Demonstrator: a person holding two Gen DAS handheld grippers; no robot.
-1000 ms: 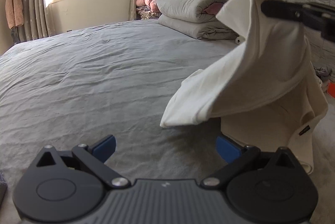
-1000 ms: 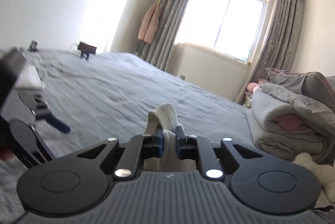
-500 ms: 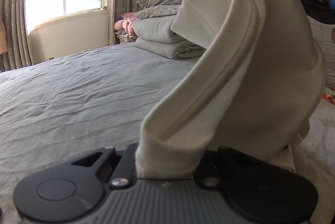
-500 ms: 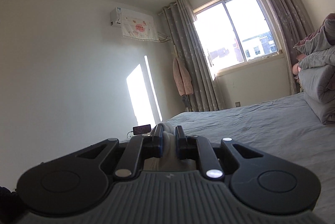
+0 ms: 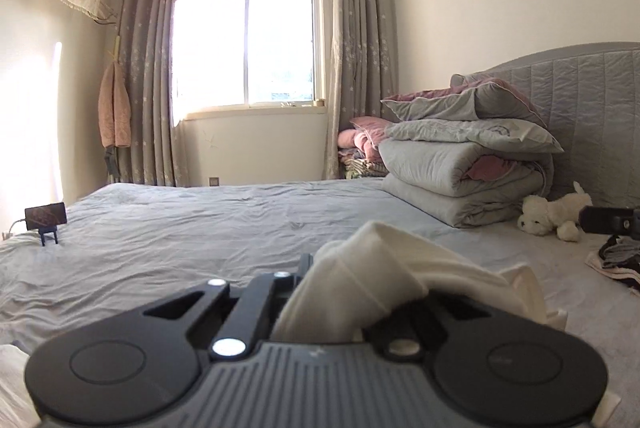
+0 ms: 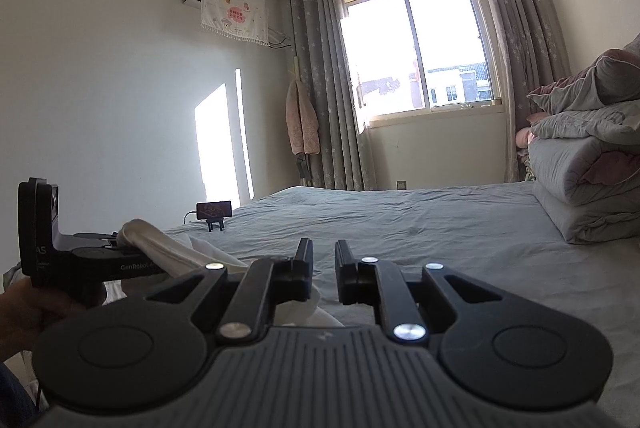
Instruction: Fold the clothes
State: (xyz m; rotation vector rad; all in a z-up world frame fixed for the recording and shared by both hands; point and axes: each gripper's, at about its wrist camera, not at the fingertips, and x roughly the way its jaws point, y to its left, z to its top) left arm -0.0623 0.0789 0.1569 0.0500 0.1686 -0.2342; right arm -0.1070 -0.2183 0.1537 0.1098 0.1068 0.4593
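A cream-white garment [image 5: 368,284] is bunched over my left gripper [image 5: 320,268], which is shut on it; the cloth hides the right finger. In the right wrist view the left gripper [image 6: 96,260] sits at the left with the same garment [image 6: 160,248] draped from it down to the grey bed [image 6: 420,228]. My right gripper [image 6: 323,260] has a narrow gap between its fingers and holds nothing; a fold of the garment lies below its left finger.
A stack of folded grey and pink quilts [image 5: 464,163] stands by the headboard, with a white plush dog [image 5: 552,216] beside it. Dark clothes [image 5: 616,260] lie at the right edge. A phone on a stand [image 5: 45,218] sits at the bed's far left.
My right gripper has let go of the garment and its fingers have parted slightly. My left gripper has closed on the garment and lifted to face the window.
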